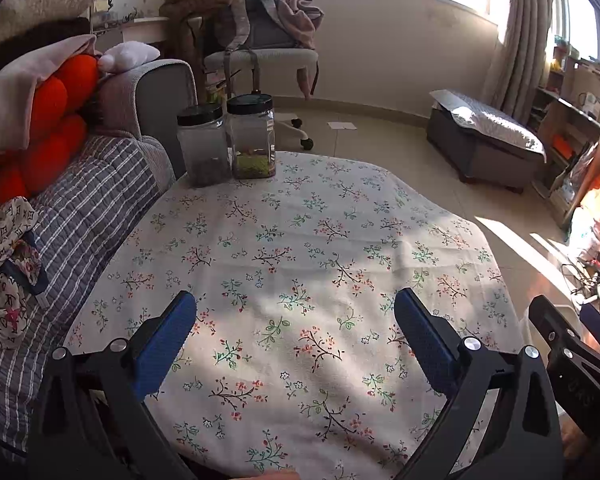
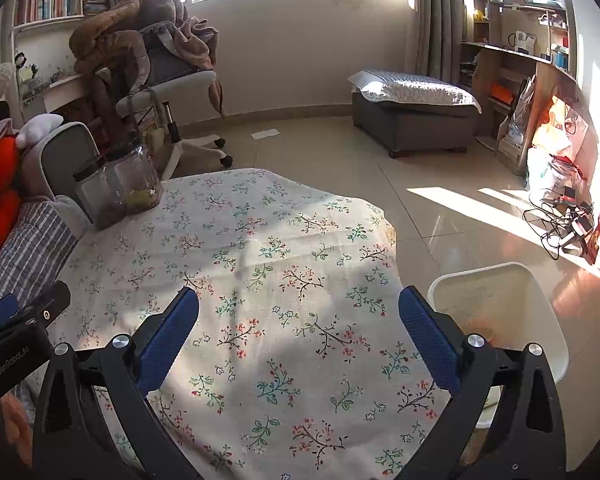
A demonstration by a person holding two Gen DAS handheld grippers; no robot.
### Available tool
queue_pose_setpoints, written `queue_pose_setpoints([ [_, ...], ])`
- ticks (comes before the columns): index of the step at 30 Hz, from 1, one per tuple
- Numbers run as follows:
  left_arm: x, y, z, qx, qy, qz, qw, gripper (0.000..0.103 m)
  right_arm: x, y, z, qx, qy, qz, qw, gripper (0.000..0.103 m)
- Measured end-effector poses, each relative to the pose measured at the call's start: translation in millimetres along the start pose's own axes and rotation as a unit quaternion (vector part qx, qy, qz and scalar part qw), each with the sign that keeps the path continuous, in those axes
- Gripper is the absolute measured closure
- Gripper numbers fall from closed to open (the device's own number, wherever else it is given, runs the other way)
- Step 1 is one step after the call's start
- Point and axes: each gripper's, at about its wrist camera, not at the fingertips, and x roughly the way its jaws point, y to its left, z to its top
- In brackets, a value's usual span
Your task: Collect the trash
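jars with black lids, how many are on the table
2, side by side at the table's far left corner next to the sofa: the left jar holds dark contents, the right jar greenish ones. Both grippers are open.

L gripper [image 1: 296, 312] seen held over floral tablecloth [image 1: 300, 240], blue pads [image 1: 166, 344] spread wide, nothing betw. them. Two clear jars w/ black lids noted at far edge of table, just beside each other: L jar [image 1: 202, 144] w/ dark contents at bottom, R jar [image 1: 252, 136] w/ greenish contents; sofa w/ striped cover [image 1: 80, 208] and orange cushion [image 1: 60, 120] seen along L side. R gripper [image 1: 572, 344] partly visible at R edge; office chair [image 1: 260, 56] piled w/ blankets and grey ottoman [image 1: 488, 148] seen beyond on tiled floor.
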Motion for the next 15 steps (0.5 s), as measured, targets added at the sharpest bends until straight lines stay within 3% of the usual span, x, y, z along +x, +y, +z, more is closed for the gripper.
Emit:
queue_pose_setpoints([
  [15,-0.6,-1.7,0.5,0.001,-0.004,-0.001,1.0000,0.007,0.5,-2.5,-0.2,-0.006,0.002,-0.004,1.000,0.007],
])
